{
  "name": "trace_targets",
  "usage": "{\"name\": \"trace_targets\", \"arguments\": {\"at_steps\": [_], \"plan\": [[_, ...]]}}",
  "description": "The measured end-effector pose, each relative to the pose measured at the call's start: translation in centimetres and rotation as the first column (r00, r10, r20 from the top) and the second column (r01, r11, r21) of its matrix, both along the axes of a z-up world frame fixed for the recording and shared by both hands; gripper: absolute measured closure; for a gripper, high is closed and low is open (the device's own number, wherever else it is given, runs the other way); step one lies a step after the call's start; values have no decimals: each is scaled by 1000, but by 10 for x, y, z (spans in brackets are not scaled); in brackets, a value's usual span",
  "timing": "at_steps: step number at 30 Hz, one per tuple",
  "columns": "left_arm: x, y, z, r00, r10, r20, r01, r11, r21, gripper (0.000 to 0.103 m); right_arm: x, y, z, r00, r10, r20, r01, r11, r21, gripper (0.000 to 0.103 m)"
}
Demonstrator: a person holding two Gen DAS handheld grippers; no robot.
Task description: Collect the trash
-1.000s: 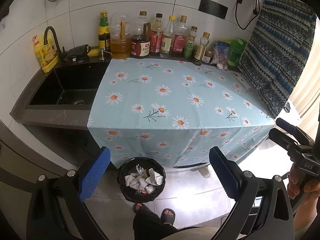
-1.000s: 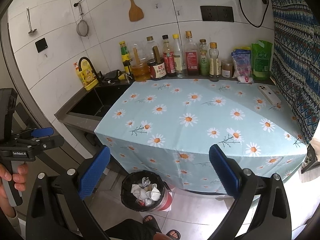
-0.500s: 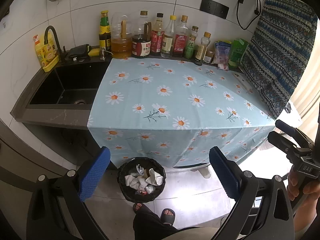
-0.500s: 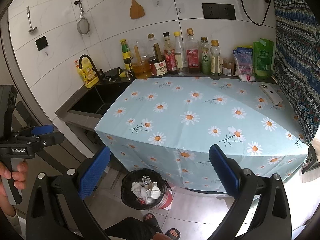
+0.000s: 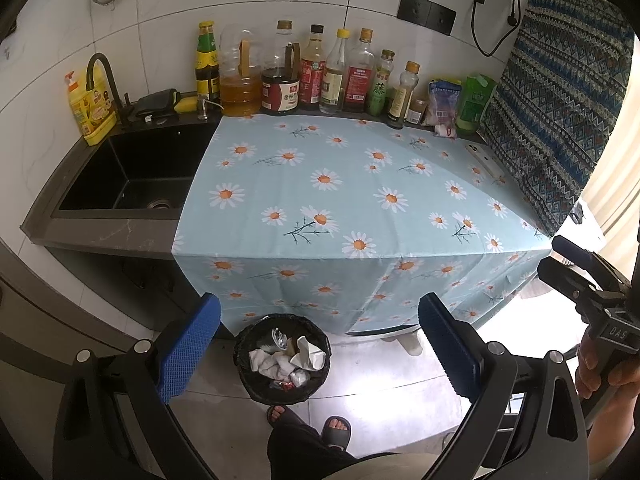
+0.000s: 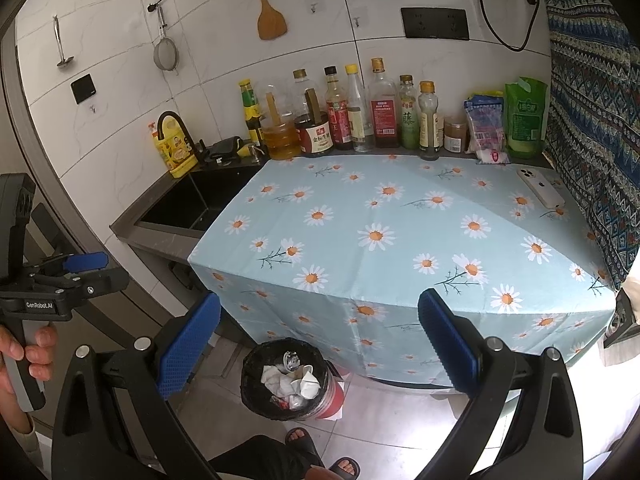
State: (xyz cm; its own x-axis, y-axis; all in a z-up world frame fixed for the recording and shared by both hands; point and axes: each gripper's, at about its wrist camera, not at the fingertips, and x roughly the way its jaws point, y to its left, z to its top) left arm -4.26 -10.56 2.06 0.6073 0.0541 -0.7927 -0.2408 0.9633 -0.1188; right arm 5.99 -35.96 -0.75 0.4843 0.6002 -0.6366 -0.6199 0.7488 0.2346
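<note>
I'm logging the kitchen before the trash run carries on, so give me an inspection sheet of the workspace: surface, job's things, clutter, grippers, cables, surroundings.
Surface: daisy tablecloth covers the counter and hangs over its front edge; no loose trash seen on it.
Job's things: black trash bin on the floor below the cloth's edge, holding crumpled paper.
Clutter: row of bottles and green pouch along the wall; white phone lies on the cloth near the patterned fabric.
Grippers: left gripper open, empty; right gripper open, empty.
Cables: black cord hangs on the wall beside the socket panel.
Surroundings: black sink to the left; person's sandalled feet by the bin.
</note>
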Motion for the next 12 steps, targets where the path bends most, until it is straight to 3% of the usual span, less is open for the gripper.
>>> {"name": "trace_targets", "arguments": {"at_steps": [12], "plan": [[1, -6, -2, 1000, -23, -11, 23, 1000, 16, 7, 3, -4, -1, 1000, 10, 0, -10, 1000, -4, 5]]}}
